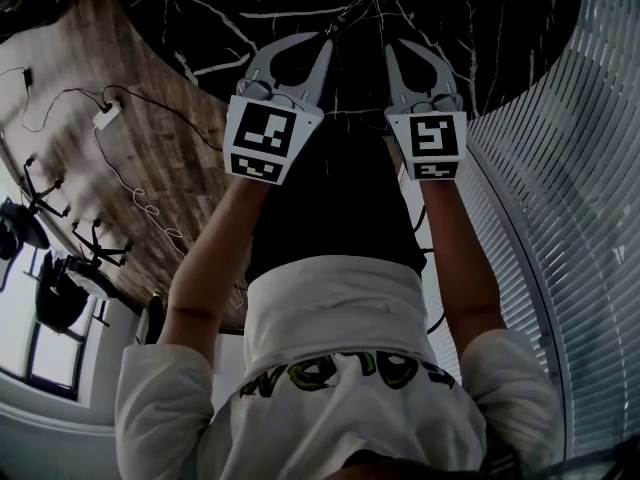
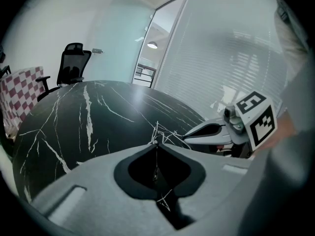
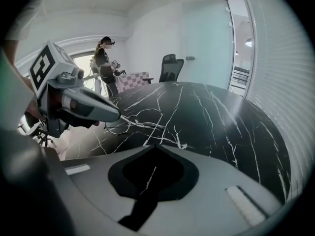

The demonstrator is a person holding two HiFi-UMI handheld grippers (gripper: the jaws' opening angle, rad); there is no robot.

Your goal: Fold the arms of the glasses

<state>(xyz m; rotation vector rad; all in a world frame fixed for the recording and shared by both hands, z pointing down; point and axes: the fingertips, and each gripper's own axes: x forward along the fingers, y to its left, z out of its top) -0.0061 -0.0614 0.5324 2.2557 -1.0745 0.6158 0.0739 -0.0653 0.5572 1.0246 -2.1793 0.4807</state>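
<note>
Glasses [image 1: 347, 13] with a very thin wire frame sit low over a black marble table [image 1: 480, 28] veined in white, toward its near edge, with most of the tabletop stretching away beyond them. The left gripper [image 1: 325, 38] has its jaws pressed together, and the wire of the frame starts right at their tips, so it appears to pinch the glasses there. Whether the frame rests on the stone or is slightly raised cannot be told. The right gripper [image 1: 393, 46] hovers just to the right, its jaws also pressed together with nothing between them, its tip near the frame but apart from it. Judging by how fine the wire looks, the glasses are probably very light, springy and easily bent, with lenses that could scratch or smear, and they would likely skate on the polished marble if pushed. A sensible hold seems to be the front of the frame near a hinge, to steady it, while the closed right tip nudges each arm inward close to its hinge and not at its far end.
</note>
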